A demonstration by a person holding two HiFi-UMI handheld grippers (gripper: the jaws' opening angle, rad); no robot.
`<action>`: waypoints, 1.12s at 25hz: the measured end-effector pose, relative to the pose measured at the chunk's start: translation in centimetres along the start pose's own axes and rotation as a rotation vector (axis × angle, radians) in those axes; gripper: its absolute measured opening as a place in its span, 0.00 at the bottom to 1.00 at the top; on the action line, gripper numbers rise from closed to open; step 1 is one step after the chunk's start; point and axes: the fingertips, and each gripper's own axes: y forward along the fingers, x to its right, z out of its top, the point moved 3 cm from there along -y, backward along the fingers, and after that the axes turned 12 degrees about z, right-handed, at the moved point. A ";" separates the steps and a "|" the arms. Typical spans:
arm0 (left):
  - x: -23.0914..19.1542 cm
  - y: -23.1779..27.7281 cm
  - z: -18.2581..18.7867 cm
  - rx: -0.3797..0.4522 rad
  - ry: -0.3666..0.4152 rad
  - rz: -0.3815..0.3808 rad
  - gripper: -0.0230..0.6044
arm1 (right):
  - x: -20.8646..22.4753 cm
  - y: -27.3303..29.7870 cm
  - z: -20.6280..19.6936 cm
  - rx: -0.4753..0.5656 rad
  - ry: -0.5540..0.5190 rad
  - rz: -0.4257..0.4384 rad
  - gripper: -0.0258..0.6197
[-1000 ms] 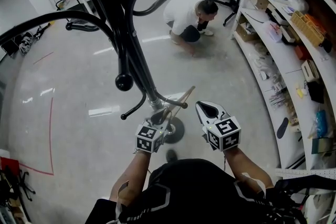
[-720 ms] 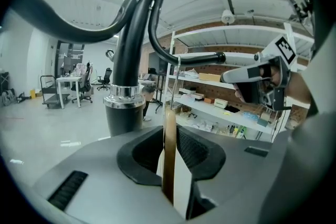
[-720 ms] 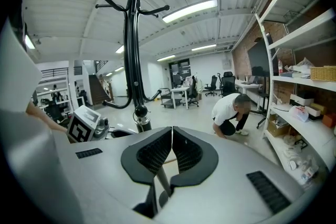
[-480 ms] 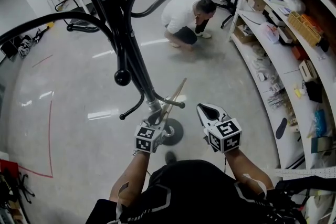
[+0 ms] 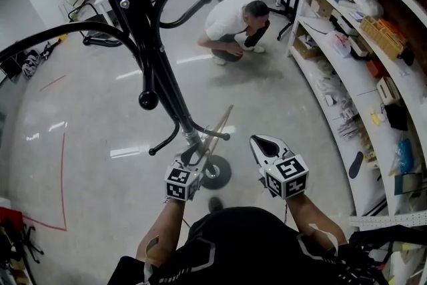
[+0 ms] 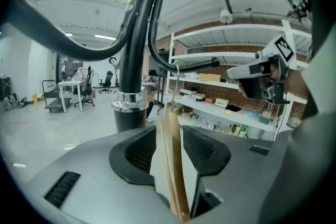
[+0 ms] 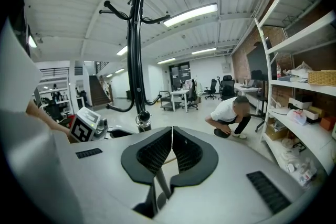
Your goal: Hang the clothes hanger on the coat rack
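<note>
The black coat rack [image 5: 157, 70] rises right in front of me, its pole [image 6: 137, 60] filling the left gripper view. A wooden hanger [image 5: 217, 129] leans beside the pole. In the left gripper view its wood [image 6: 170, 165] runs between the jaws with a gap on each side, and its thin metal hook [image 6: 176, 86] reaches up to a curved rack arm [image 6: 191, 65]. My left gripper [image 5: 191, 158] is open; its jaws have just been opening and the pads no longer press on the wood. My right gripper [image 5: 267, 143] stays to the right, shut and empty [image 7: 171, 136].
The rack's round base [image 5: 215, 171] sits on the floor by my feet. A person [image 5: 233, 27] crouches on the floor beyond the rack. Long white shelves [image 5: 360, 70] full of boxes and small items curve along the right. Desks and office chairs [image 7: 184, 94] stand far back.
The left gripper has slipped a little down and left, away from the hanger. The hanger's wooden bar now leans more steeply beside the pole. The right gripper has stayed in place.
</note>
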 end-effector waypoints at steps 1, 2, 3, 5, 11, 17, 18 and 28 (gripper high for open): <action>-0.1 -0.3 0.2 0.007 0.009 0.007 0.26 | 0.1 -0.2 0.1 0.006 -0.001 -0.002 0.05; -0.2 -0.6 0.4 0.014 0.018 0.012 0.26 | 0.1 -0.3 0.3 0.010 0.000 -0.001 0.05; -0.1 -0.9 0.7 0.021 0.028 0.015 0.26 | 0.0 -0.4 0.4 0.014 0.003 0.000 0.05; 0.2 -1.7 1.3 0.037 0.065 0.018 0.27 | 0.0 -0.6 0.5 0.017 0.003 0.000 0.05; 1.5 -5.2 3.4 0.089 0.133 0.047 0.28 | -0.4 -1.7 1.1 0.043 -0.009 0.010 0.05; 4.5 -10.6 7.6 0.238 0.002 0.009 0.23 | -1.2 -3.6 1.1 0.069 -0.013 0.047 0.05; 4.9 -11.4 8.2 0.258 -0.015 0.007 0.17 | -1.5 -4.1 1.3 0.078 -0.015 0.055 0.05; 10.2 -21.8 10.2 0.331 -0.086 0.084 0.04 | -5.3 -11.2 3.5 0.197 -0.048 0.163 0.05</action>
